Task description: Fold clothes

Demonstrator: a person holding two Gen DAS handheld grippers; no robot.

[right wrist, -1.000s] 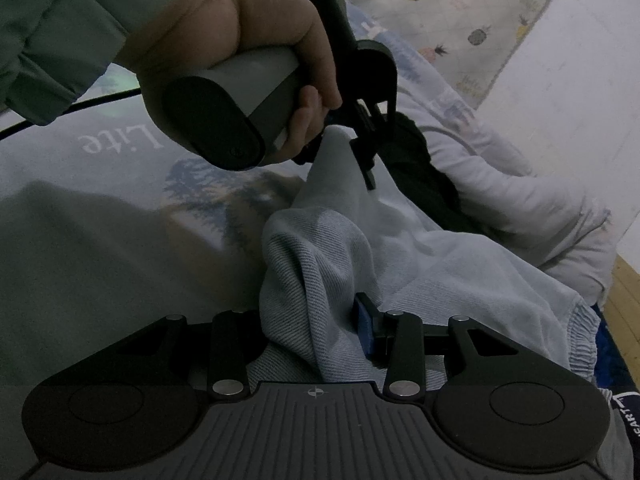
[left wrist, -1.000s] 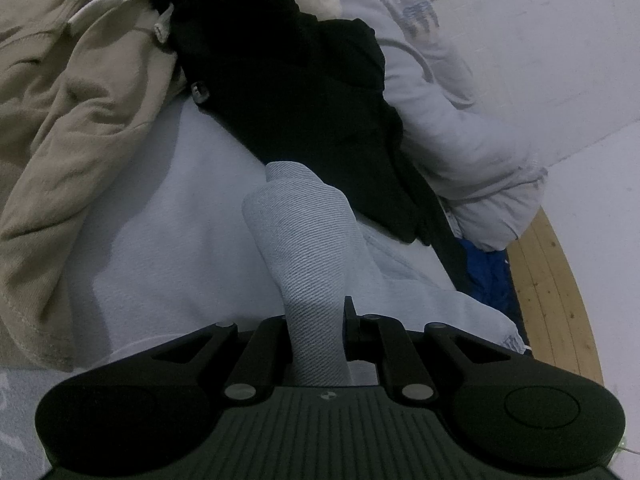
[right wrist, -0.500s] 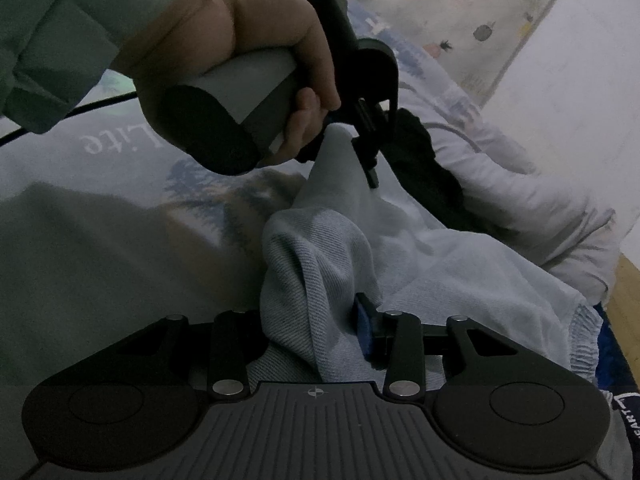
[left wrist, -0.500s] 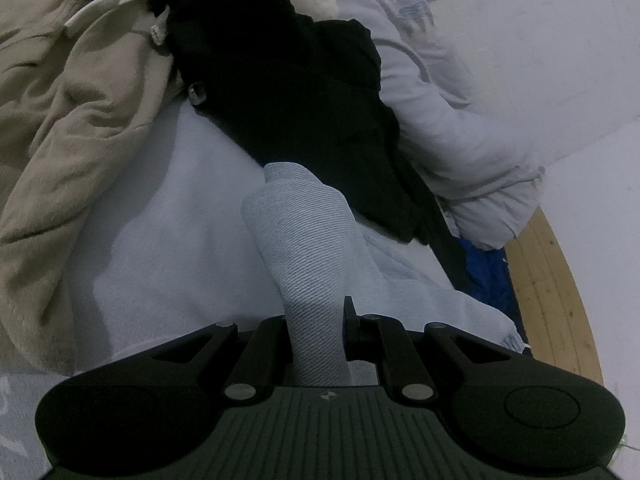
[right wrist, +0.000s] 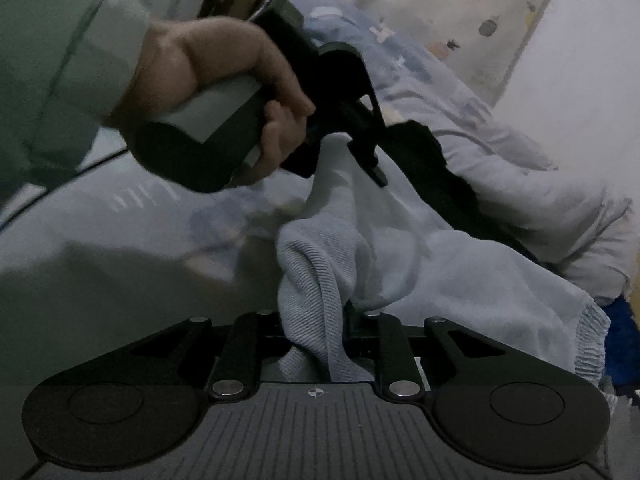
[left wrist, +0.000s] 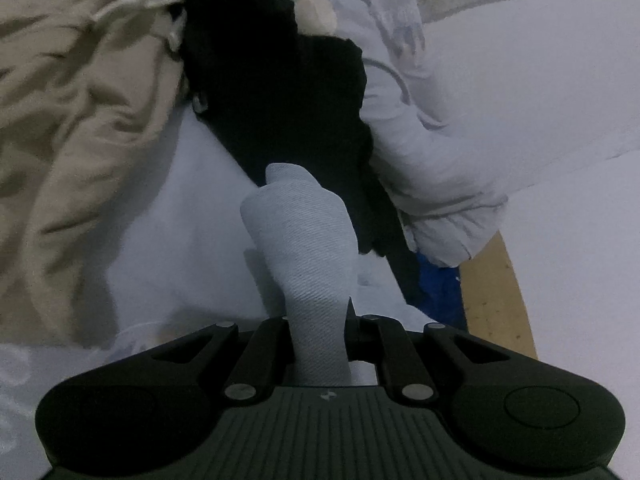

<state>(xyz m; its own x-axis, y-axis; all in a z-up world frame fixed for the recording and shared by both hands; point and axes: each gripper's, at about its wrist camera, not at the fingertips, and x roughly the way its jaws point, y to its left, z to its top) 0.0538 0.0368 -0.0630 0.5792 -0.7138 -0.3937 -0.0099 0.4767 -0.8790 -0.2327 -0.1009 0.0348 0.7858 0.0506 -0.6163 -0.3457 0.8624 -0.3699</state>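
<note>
A light blue knit garment (right wrist: pixel 420 264) with a ribbed cuff lies bunched on the bed. My left gripper (left wrist: pixel 318 332) is shut on a fold of the garment (left wrist: pixel 308 240), which stands up between its fingers. My right gripper (right wrist: pixel 316 332) is shut on another fold of the same garment. In the right wrist view the left gripper (right wrist: pixel 344 156), held in a hand, pinches the garment's far part and lifts it.
A beige garment (left wrist: pixel 68 128) lies at the left, a black garment (left wrist: pixel 280 80) behind the blue one, a pale quilt (left wrist: pixel 440 160) at the right. A blue item (left wrist: pixel 438 284) and wooden floor (left wrist: pixel 496 304) show beyond the bed edge. A printed sheet (right wrist: pixel 120 220) covers the bed.
Both grippers have risen a little with the blue garment still held; the left hand moved slightly right and up in the right wrist view.
</note>
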